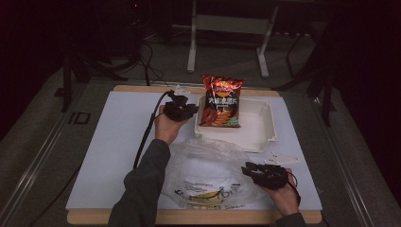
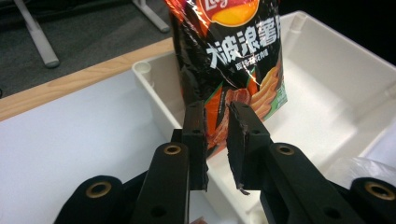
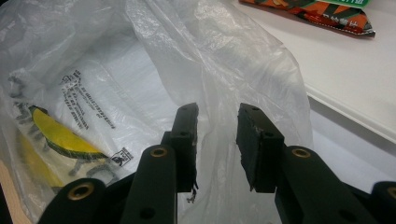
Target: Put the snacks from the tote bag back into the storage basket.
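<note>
The crisp bag [image 1: 221,101], red and black with printed crisps on its front, stands upright in the white tray [image 1: 257,135], at the tray's left end and leaning toward its far wall. In the left gripper view the bag [image 2: 233,51] rises just beyond the jaws, its lower left edge lying in the narrow gap between them; whether the pads press on the foil cannot be told from these pictures. The left gripper [image 1: 182,109] sits at the tray's left rim, close beside the bag, held by the left hand [image 1: 166,125].

Nearer the person, a clear plastic bag [image 1: 208,172] with black print and a yellow mark lies crumpled on the white table [image 1: 118,142], just in front of the tray. The right gripper [image 1: 253,171] is at this bag's right edge. In the right gripper view its jaws stand apart with a fold of the plastic bag [image 3: 140,70] between them; the pads do not visibly press on it.
</note>
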Demonstrator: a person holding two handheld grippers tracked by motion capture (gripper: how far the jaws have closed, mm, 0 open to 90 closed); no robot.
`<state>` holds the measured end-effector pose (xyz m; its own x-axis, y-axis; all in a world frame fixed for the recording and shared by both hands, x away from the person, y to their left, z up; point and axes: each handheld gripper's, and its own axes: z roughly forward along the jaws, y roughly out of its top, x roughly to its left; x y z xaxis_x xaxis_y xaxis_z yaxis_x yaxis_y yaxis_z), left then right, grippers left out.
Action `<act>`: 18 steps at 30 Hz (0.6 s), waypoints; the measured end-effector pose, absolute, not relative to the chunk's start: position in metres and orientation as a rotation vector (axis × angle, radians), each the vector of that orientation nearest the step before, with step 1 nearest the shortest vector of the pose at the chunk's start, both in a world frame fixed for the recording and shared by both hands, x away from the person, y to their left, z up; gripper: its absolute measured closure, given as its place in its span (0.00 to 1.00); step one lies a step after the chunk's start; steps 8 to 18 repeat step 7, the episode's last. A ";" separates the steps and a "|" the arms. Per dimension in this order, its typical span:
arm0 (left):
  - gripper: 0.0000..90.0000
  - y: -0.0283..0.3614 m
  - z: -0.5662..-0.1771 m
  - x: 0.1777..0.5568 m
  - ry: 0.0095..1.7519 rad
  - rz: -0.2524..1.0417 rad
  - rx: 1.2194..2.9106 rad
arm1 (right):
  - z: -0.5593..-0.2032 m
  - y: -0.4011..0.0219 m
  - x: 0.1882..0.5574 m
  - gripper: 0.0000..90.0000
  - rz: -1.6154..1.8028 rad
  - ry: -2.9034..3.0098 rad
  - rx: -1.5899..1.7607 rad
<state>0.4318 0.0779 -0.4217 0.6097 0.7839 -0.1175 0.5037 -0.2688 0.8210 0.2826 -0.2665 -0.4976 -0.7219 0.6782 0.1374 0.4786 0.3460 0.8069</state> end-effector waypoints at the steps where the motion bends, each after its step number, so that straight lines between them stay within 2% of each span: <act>1: 0.86 0.082 -0.421 0.430 1.022 0.390 1.925 | -0.497 -0.266 0.282 0.76 1.313 2.387 1.045; 7: 0.86 0.098 -0.419 0.418 1.013 0.394 1.894 | -0.497 -0.268 0.282 0.76 1.309 2.383 1.051; 18: 0.86 0.098 -0.419 0.418 1.013 0.394 1.894 | -0.497 -0.268 0.282 0.76 1.309 2.383 1.051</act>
